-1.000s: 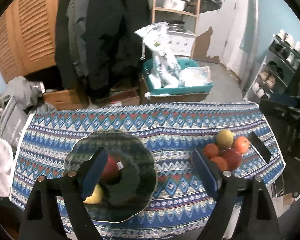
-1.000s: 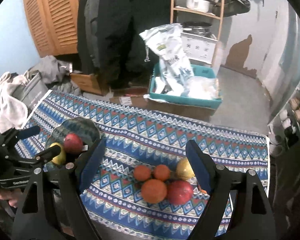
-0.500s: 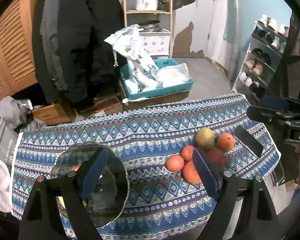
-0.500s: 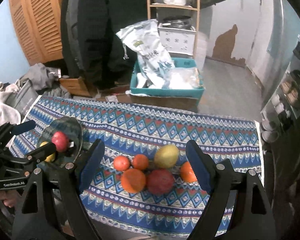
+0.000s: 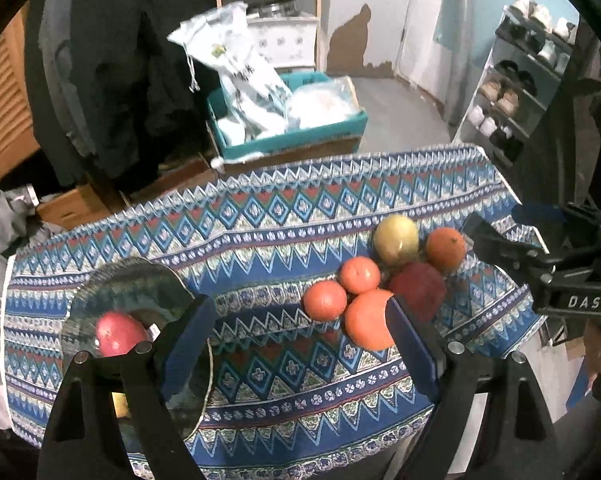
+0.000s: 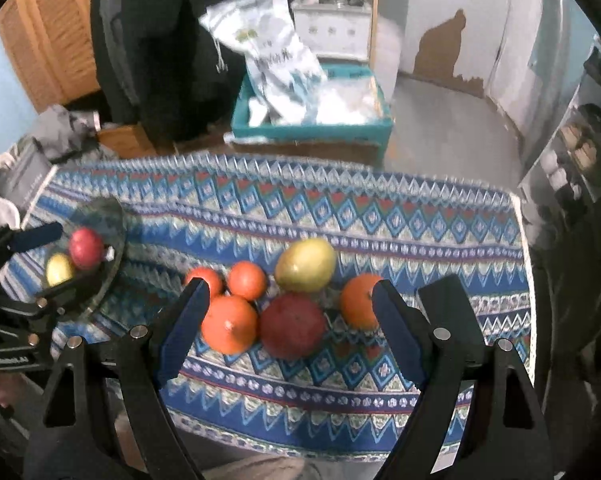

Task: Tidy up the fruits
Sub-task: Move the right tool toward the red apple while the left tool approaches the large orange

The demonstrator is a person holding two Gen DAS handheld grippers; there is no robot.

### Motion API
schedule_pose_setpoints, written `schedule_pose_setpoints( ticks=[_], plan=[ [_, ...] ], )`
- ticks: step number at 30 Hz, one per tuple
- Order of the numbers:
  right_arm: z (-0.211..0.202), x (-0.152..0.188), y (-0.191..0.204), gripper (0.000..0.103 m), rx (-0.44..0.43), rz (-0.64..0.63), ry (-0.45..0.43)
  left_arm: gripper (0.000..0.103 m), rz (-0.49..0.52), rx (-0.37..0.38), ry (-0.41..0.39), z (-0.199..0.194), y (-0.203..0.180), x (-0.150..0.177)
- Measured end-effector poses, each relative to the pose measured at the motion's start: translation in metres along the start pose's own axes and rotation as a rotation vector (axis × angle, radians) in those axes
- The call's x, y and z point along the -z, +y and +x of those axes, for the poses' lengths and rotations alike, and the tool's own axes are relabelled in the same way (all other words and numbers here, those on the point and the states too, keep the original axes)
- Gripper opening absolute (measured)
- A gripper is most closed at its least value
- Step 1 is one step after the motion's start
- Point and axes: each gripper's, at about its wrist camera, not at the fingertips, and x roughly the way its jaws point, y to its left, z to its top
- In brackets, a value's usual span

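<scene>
We hold both grippers over the table (image 5: 260, 216), which is covered by a patterned blue cloth. Our left gripper (image 5: 296, 320) has its jaws spread wide with nothing between them. Just beyond its left finger sits a glass plate (image 5: 140, 280) carrying a red apple (image 5: 118, 334); a yellow fruit (image 6: 58, 268) lies beside the apple on the same plate, seen clearly from the right camera. Ahead and to the right of this gripper lies the pile of loose fruit, the big orange (image 5: 366, 324) touching the edge of its right finger in the picture.

Our right gripper (image 6: 290, 306) is also spread wide and empty. The pile sits directly ahead between its fingers: a large orange (image 6: 228, 324), a dark red fruit (image 6: 292, 326), two small oranges (image 6: 246, 280) behind them, a yellow-green fruit (image 6: 306, 266), and another orange (image 6: 358, 306) by the right finger. The plate is far off to its left.
</scene>
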Motion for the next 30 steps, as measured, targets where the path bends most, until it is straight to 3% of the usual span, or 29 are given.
schedule_pose_setpoints(
  ticks=[10,30],
  plan=[
    [0.062,0.024,-0.012,0.083,-0.016,0.032,0.147,0.088,-0.006,0.000,0.104,0.049,-0.002,0.013],
    [0.119,0.037,-0.021,0.083,-0.061,0.048,0.246,0.088,-0.036,0.024,0.192,0.093,-0.001,0.018]
  ],
)
